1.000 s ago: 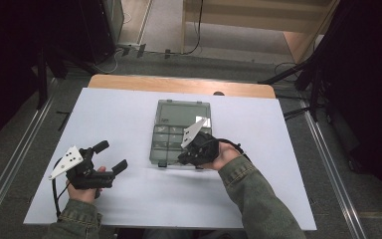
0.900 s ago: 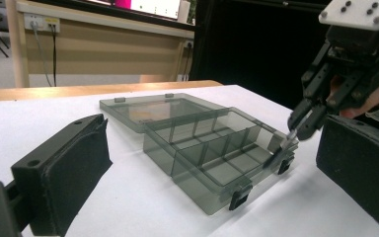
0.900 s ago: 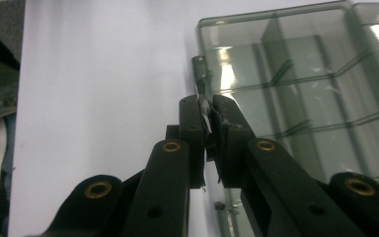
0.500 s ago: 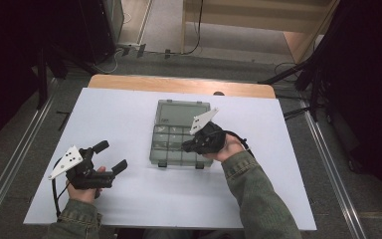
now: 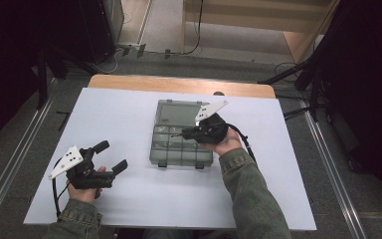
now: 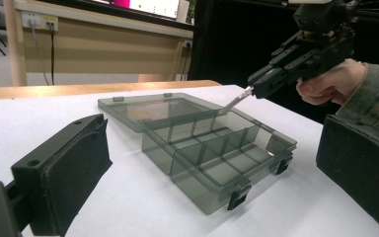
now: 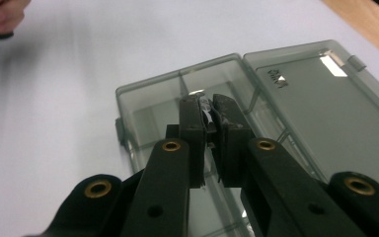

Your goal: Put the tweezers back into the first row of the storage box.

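Over the middle of the bench, the right gripper (image 5: 183,133) is holding a small clear strip (image 6: 236,101), jaws pinched tight on it, and has been carrying it from the near edge of the smoky compartment box (image 5: 179,149) toward its far compartments, so a drop-in looks close. Its lid (image 6: 148,109) is lying flat open toward the far edge. Near the left front corner, the left gripper (image 5: 112,157) is resting, jaws wide, holding nothing.

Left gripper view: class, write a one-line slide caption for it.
Right claw shut on a small clear strip above the open compartment box on the white table.
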The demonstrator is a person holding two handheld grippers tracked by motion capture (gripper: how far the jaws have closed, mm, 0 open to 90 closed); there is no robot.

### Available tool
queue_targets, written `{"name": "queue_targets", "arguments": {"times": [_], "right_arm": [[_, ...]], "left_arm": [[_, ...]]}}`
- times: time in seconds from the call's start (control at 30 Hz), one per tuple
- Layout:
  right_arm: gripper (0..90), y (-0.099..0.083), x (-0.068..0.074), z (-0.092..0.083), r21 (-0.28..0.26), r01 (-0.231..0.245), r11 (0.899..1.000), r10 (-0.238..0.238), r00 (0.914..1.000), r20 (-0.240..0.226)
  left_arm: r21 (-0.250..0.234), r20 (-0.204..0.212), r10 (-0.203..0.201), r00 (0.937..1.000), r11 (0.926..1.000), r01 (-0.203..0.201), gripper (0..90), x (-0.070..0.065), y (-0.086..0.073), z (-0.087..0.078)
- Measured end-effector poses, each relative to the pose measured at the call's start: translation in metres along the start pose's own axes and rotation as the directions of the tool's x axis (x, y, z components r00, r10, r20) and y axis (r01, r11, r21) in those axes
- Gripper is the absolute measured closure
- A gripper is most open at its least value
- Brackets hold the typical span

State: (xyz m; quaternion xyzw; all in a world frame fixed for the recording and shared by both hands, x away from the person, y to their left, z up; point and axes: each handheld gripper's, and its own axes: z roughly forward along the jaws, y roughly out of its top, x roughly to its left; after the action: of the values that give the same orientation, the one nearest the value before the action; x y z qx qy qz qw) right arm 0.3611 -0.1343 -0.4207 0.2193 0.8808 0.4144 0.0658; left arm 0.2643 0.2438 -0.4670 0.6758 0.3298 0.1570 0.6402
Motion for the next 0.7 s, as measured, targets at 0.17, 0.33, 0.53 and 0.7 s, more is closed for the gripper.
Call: {"name": "queue_targets", "arguments": {"times": [0.17, 0.33, 0.53, 0.7], "right_arm": [[86.0, -0.003, -0.011, 0.0, -0.063, -0.065, 0.996, 0.065, 0.9979, 0.0], [86.0, -0.006, -0.022, 0.002, -0.121, -0.127, 0.984, 0.127, 0.9919, -0.014], [86.0, -0.013, -0.036, 0.008, -0.146, -0.22, 0.965, 0.213, 0.9749, -0.066], [86.0, -0.016, -0.039, 0.015, -0.118, -0.247, 0.962, 0.241, 0.9687, -0.058]], "left_arm": [[-0.002, 0.0, -0.004, 1.0, 1.0, 0.004, 0.0, 0.0, 0.0, 0.0], [-0.003, -0.002, -0.007, 1.0, 1.0, 0.007, 0.0, 0.001, 0.0, 0.0], [-0.003, -0.002, -0.006, 1.0, 1.0, 0.006, 0.0, 0.001, 0.0, 0.0], [-0.004, 0.001, -0.008, 1.0, 1.0, 0.008, 0.0, 0.001, 0.0, 0.0]]}}
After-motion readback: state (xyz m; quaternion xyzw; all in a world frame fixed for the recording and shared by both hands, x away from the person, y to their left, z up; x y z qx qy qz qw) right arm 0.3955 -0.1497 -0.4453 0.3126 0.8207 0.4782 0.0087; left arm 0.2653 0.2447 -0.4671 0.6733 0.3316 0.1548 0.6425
